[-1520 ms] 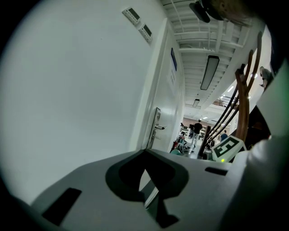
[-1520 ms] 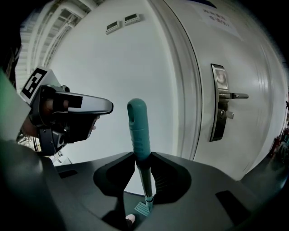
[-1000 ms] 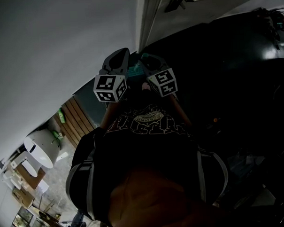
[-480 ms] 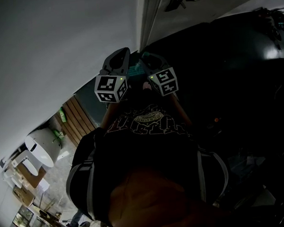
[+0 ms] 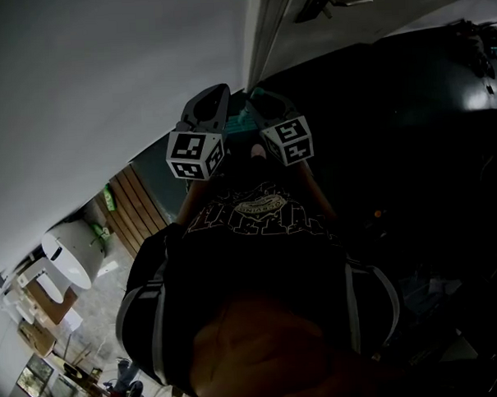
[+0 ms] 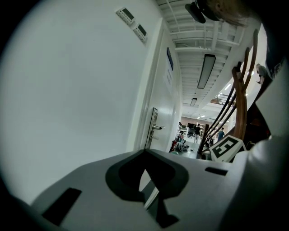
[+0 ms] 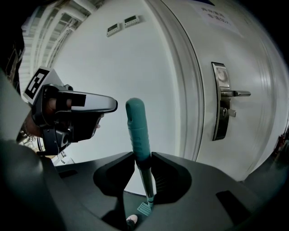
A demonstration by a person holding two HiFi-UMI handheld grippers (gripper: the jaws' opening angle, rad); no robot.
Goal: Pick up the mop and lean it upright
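The mop stands upright close to the white wall. Its teal handle [image 7: 137,131] rises between the jaws of my right gripper [image 7: 140,155], which is shut on it just below the grip. The grey shaft runs down to the teal mop head [image 7: 144,209] on the dark floor. My left gripper [image 7: 76,104] hovers to the left of the handle top, apart from it. In the left gripper view its jaws [image 6: 145,151] meet at the tips with nothing between them. From the head view both grippers [image 5: 204,121] [image 5: 270,118] sit side by side with a bit of teal handle [image 5: 245,118] between them.
A white door with a metal lever handle [image 7: 225,101] stands right of the mop, and the plain white wall [image 7: 113,63] is behind it. A corridor with distant people and chairs [image 6: 189,135] runs past the door. Wooden poles [image 6: 241,103] lean at the right.
Both grippers and the mop handle stay where they were. Only the head view has shifted slightly.
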